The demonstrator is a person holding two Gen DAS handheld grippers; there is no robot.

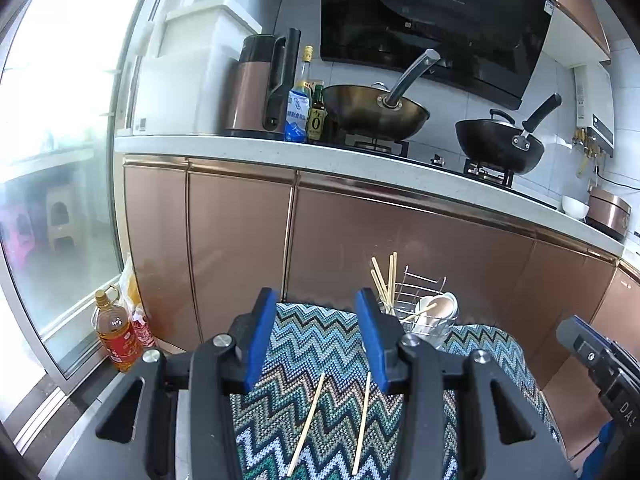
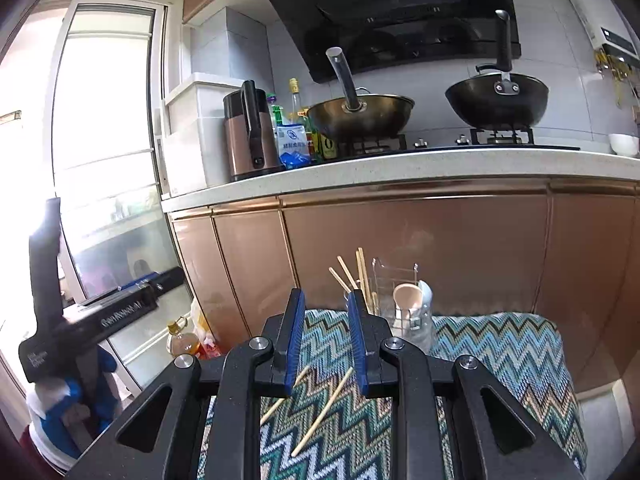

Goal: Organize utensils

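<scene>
Two loose chopsticks point(image 1: 316, 420) lie on the zigzag-patterned tabletop point(image 1: 340, 360), long axes running toward the wire utensil rack point(image 1: 424, 312) at centre frame. Left tongs point(image 1: 316, 344) hang released directly above them, nearer; right tongs point(image 2: 323, 344), narrowly parted, grasp nothing.

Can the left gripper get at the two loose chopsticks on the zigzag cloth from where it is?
Probably yes: the left gripper is open and empty, and both chopsticks lie bare on the cloth just below its fingers.
</scene>
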